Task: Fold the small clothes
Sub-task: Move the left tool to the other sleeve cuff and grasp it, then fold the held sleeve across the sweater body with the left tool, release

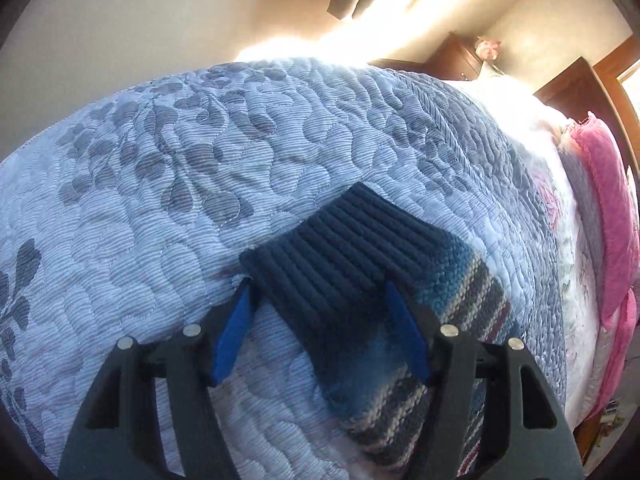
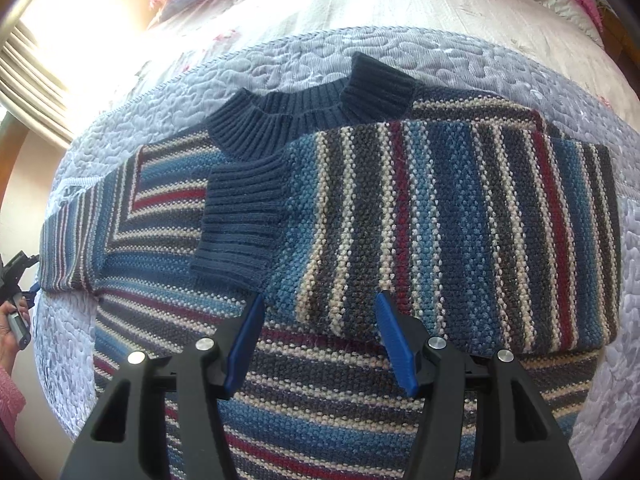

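A striped knit sweater (image 2: 400,392) in blue, maroon and cream lies flat on the bed, its navy ribbed collar (image 2: 276,124) toward the far side. One sleeve (image 2: 460,232) is folded across the chest and ends in a navy cuff (image 2: 240,220). My right gripper (image 2: 320,296) hovers open over that sleeve's near edge, holding nothing. In the left wrist view, another navy cuff (image 1: 340,248) and its striped sleeve (image 1: 460,296) lie between the spread blue pads (image 1: 236,332) of my open left gripper (image 1: 318,286). That left gripper (image 2: 16,276) also shows at the sweater's left end.
A blue-grey quilted bedspread (image 1: 180,160) covers the bed. A pink blanket (image 1: 612,220) and pale floral bedding (image 2: 400,0) lie toward the wooden headboard (image 1: 592,80). A sunlit curtain (image 2: 28,72) hangs at the left. A hand (image 2: 8,328) holds the left gripper.
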Action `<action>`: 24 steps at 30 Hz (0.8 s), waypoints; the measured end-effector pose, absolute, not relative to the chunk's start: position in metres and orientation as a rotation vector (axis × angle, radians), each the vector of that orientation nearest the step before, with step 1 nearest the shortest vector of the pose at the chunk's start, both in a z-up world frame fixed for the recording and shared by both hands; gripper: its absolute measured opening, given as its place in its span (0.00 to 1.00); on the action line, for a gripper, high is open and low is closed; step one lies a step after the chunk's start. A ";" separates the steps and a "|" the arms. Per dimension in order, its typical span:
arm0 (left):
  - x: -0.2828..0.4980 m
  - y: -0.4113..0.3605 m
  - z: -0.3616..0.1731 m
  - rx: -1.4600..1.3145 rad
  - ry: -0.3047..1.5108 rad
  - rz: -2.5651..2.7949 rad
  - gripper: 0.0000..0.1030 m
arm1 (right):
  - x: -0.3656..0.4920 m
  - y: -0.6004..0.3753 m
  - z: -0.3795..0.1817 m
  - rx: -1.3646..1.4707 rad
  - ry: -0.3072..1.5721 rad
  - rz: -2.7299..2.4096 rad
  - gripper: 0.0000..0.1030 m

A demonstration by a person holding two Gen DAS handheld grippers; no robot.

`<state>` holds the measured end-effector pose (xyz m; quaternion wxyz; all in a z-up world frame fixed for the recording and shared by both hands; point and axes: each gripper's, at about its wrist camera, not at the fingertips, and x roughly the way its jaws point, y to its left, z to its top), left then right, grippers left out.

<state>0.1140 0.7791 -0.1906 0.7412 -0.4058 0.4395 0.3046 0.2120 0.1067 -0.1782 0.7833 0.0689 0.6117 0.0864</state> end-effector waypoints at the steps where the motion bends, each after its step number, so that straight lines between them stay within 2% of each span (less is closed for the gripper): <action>1: 0.114 0.780 -0.189 -0.895 0.956 0.661 0.44 | 0.211 0.105 -0.177 0.150 1.319 0.186 0.57; 2: 0.116 0.779 -0.187 -0.894 0.947 0.656 0.37 | 0.211 0.104 -0.177 0.150 1.317 0.184 0.57; 4: 0.118 0.776 -0.180 -0.868 0.936 0.665 0.15 | 0.209 0.102 -0.175 0.149 1.314 0.182 0.57; 5: 0.119 0.773 -0.175 -0.858 0.924 0.670 0.10 | 0.208 0.100 -0.174 0.148 1.313 0.182 0.57; 14: 0.135 0.709 -0.122 -0.751 0.816 0.556 0.09 | 0.196 0.076 -0.171 0.171 1.311 0.155 0.57; 20: 0.168 0.615 -0.097 -0.639 0.804 0.347 0.09 | 0.190 0.056 -0.165 0.188 1.301 0.141 0.58; 24: 0.190 0.547 -0.102 -0.618 0.845 0.196 0.09 | 0.187 0.042 -0.163 0.210 1.293 0.133 0.58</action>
